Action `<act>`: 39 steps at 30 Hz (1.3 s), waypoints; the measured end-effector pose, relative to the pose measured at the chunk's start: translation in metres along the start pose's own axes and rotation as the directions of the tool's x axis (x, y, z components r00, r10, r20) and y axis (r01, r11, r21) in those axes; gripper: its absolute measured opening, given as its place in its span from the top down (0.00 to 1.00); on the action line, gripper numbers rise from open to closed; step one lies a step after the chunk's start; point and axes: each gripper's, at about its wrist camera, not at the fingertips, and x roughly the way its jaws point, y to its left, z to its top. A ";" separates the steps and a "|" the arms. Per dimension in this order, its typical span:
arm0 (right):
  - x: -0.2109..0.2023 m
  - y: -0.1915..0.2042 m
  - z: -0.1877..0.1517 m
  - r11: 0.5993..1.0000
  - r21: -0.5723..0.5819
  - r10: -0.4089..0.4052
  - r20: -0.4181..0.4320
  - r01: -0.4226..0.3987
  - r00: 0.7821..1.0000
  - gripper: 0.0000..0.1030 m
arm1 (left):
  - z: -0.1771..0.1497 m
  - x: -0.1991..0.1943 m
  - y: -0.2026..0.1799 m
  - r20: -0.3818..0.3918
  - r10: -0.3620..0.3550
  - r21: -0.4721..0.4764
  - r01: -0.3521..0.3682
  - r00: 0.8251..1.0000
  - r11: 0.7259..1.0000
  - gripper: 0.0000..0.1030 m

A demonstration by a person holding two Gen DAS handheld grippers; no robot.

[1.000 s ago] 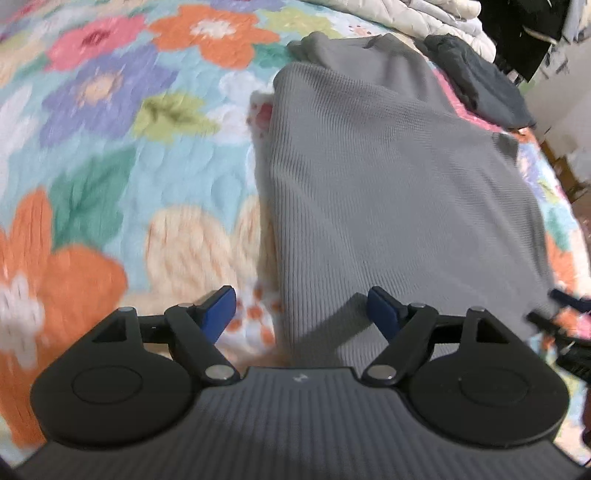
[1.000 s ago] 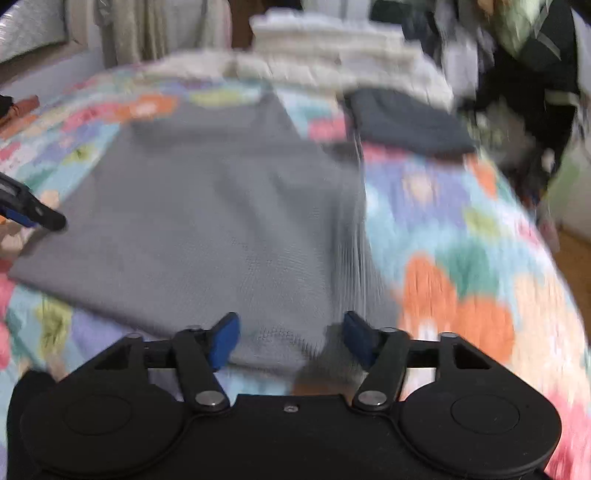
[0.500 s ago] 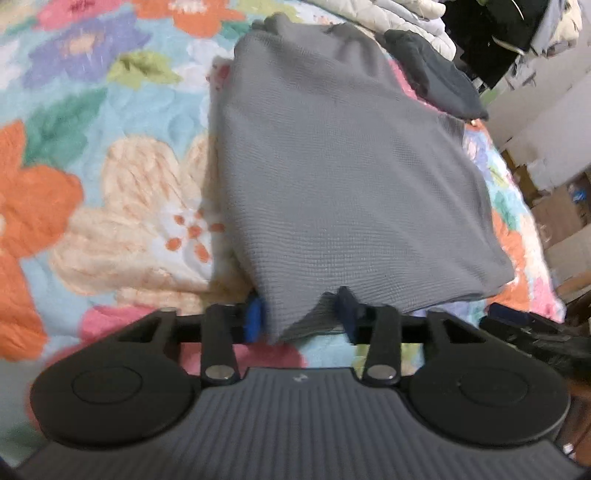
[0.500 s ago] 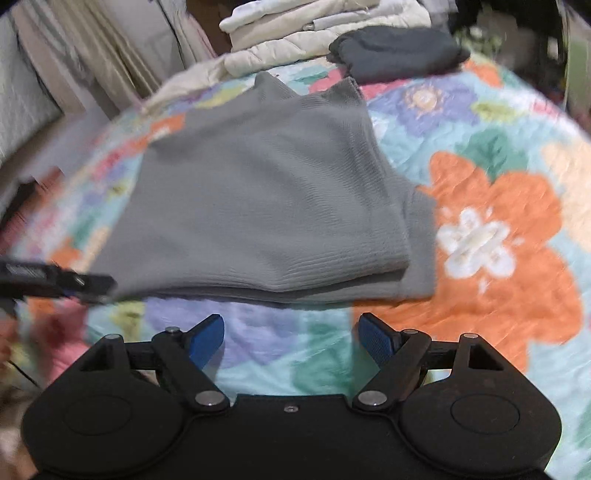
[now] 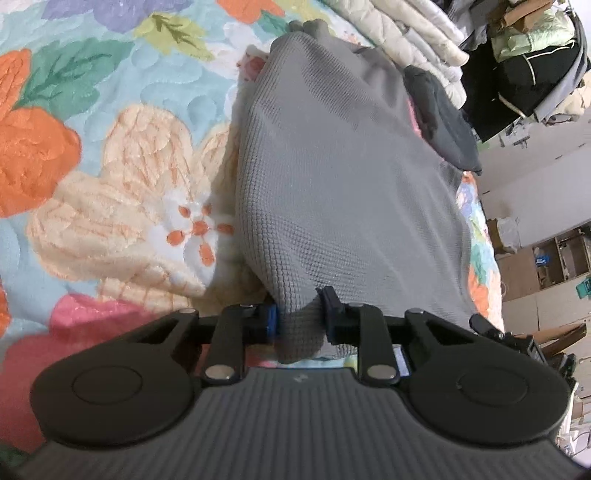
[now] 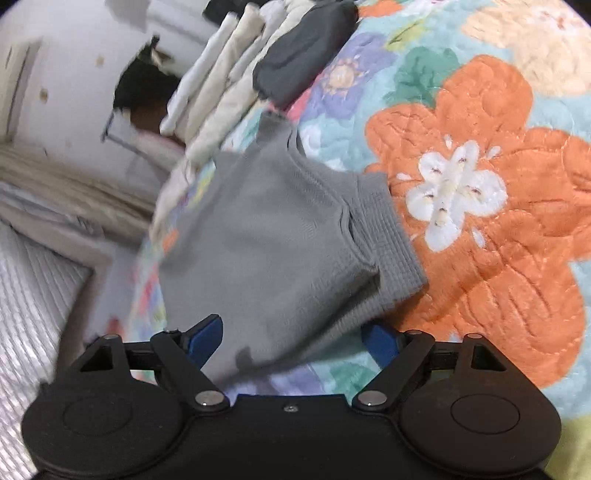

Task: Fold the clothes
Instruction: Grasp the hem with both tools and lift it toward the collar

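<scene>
Grey waffle-knit top lies on the floral quilt, long axis running from lower centre to top of frame. Left tongs closing, pads pinching its near corner. Right tongs spread wide, straddling the ribbed hem corner, no grip.

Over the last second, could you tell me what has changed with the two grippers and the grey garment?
The left gripper went from wide open to closing on the near corner of the grey garment, which now bunches between its blue pads. The right gripper opened wider, rolled, and now straddles the garment's near edge without pressing it. The garment remains folded on the floral quilt, with the dark garment and white stack beyond.
</scene>
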 end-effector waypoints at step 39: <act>-0.096 0.103 0.028 0.919 -0.374 0.170 0.087 -0.126 0.982 0.90 | -0.040 -0.100 -0.050 0.138 -0.158 0.000 0.159 0.978 0.987 0.87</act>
